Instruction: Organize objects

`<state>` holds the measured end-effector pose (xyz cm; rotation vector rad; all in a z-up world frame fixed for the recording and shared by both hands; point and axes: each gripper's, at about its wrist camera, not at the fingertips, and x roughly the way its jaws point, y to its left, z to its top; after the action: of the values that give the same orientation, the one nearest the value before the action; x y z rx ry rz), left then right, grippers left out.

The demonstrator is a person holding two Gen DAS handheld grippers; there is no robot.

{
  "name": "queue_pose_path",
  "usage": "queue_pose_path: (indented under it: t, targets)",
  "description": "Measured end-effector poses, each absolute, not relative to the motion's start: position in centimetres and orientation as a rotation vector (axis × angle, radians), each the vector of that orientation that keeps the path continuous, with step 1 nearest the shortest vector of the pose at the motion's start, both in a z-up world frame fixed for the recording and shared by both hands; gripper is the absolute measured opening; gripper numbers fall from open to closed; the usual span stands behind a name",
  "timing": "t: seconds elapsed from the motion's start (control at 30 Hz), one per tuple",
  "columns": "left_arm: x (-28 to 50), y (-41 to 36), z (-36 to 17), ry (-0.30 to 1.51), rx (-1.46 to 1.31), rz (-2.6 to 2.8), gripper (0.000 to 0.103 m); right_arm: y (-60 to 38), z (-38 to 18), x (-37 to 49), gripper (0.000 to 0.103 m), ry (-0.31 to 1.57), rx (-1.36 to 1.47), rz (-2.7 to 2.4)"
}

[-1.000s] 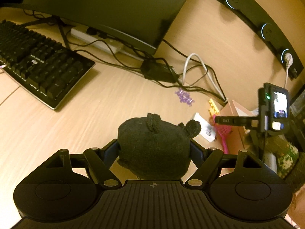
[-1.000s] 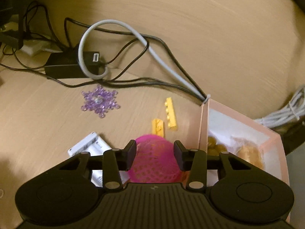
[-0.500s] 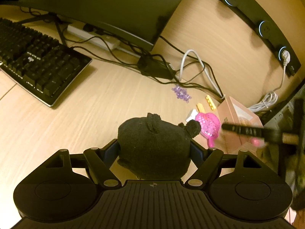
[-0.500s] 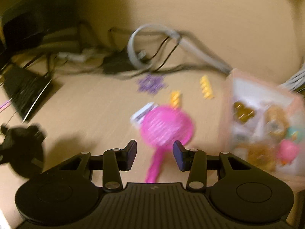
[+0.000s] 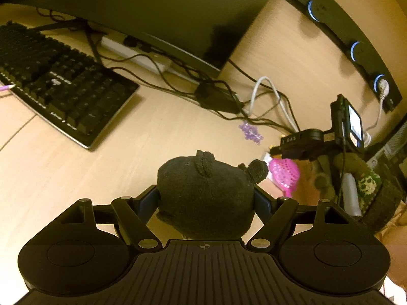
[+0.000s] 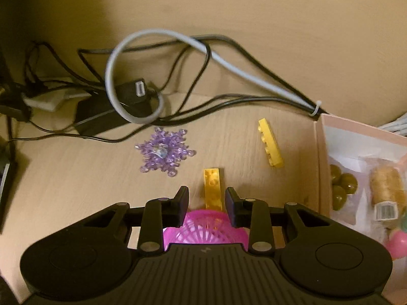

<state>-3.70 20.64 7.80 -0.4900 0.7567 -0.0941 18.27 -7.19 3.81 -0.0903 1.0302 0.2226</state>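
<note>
My left gripper [image 5: 206,198] is shut on a dark grey felt plush with two small ears [image 5: 203,190] and holds it just above the desk. My right gripper [image 6: 207,194] points down at the desk and its jaws are closing. A yellow toy brick [image 6: 213,188] lies between them, and I see no pad pressing on it. A pink mesh sieve [image 6: 203,231] lies under the gripper's body. In the left wrist view the right gripper [image 5: 277,150] hovers above the sieve [image 5: 285,172]. A second yellow brick [image 6: 271,143] and a purple snowflake [image 6: 164,152] lie nearby.
A pink box [image 6: 321,152] at the right holds olive pieces, a thread spool and a pink ball. Tangled cables [image 6: 178,58] and a power adapter [image 5: 216,96] run along the back. A black keyboard [image 5: 58,84] and a monitor [image 5: 152,7] stand at the left.
My right gripper swung away from the sieve and came back over it, further forward; its jaws have narrowed around the yellow brick. My left gripper stayed put with the plush.
</note>
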Motion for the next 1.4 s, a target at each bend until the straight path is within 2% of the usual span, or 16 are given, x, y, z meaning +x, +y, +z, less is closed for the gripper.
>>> queue_pose_path:
  t: [0.17,0.37,0.53,0.67,1.03,1.1,1.17,1.23,1.4]
  targets:
    - [-3.5,20.7,7.7,0.768,-0.477,-0.099,0.082,-7.0,2.3,18.7,0.014,1.067,-0.056,0.23]
    - [-2.8,18.8,7.3,0.799,-0.453,-0.143,0.082,-7.9,4.6,16.2,0.014,1.018,0.01,0.295]
    - [-2.3,16.6,7.1,0.824,-0.432,-0.198,0.082,-11.1,9.3,11.0,0.014,0.913,0.094,0.37]
    - [-2.2,14.0,7.0,0.85,-0.406,-0.252,0.082,-14.1,10.6,6.7,0.014,0.882,0.074,0.374]
    - [-1.7,8.5,6.9,0.895,-0.318,-0.31,0.082,-20.0,4.4,-2.9,0.014,0.955,-0.151,0.324]
    - [-1.7,7.9,7.3,0.889,-0.296,-0.303,0.082,-19.8,4.2,-4.5,0.018,0.915,-0.198,0.322]
    - [-1.8,7.3,7.6,0.875,-0.27,-0.304,0.082,-20.2,4.3,-6.2,0.035,0.889,-0.221,0.339]
    - [-1.9,6.7,7.7,0.872,-0.258,-0.3,0.082,-20.8,4.1,-7.6,0.044,0.863,-0.235,0.342]
    - [-2.2,5.8,8.1,0.861,-0.237,-0.303,0.082,-21.8,2.9,-9.5,0.045,0.891,-0.21,0.325]
